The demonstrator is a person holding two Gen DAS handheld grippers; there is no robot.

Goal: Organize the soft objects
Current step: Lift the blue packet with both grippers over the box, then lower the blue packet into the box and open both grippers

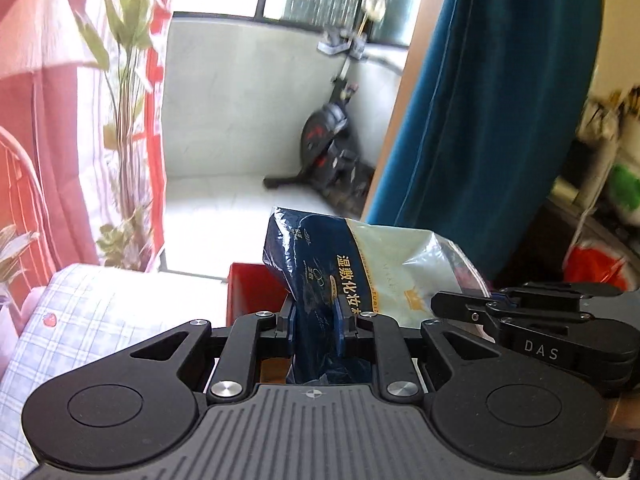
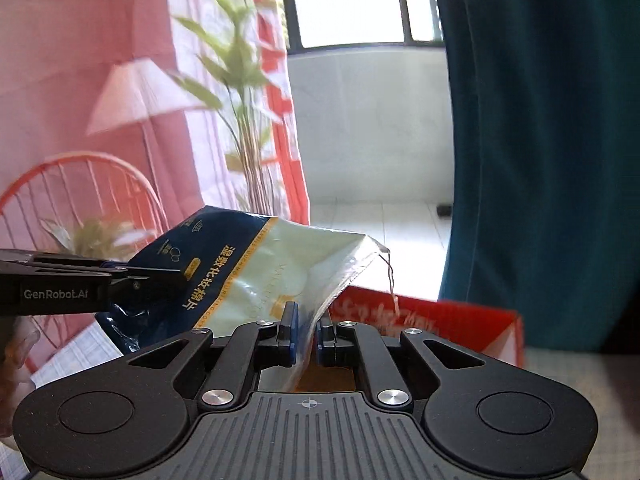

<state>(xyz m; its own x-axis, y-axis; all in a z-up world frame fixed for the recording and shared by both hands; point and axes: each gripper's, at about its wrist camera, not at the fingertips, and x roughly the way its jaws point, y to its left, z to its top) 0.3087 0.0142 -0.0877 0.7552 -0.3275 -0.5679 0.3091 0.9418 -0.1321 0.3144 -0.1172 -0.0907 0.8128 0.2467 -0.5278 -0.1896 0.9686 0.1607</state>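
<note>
A soft plastic pack of cotton pads (image 1: 360,264), dark blue at one end and pale green at the other, hangs in the air between both grippers. My left gripper (image 1: 316,320) is shut on its crumpled blue end. My right gripper (image 2: 306,330) is shut on the thin clear edge of the pack (image 2: 248,268). Each gripper shows in the other's view: the right gripper (image 1: 444,304) comes in from the right, the left gripper (image 2: 164,274) from the left. A red box (image 2: 460,320) lies just beyond and below the pack, and the red box (image 1: 246,292) is partly hidden by it.
A teal curtain (image 2: 540,160) hangs at the right and a pink curtain (image 1: 60,120) at the left, with a tall plant (image 2: 240,92) between. An exercise bike (image 1: 332,140) stands on the white tiled balcony floor. Checked bedding (image 1: 80,320) lies lower left, near an orange wire chair (image 2: 80,200).
</note>
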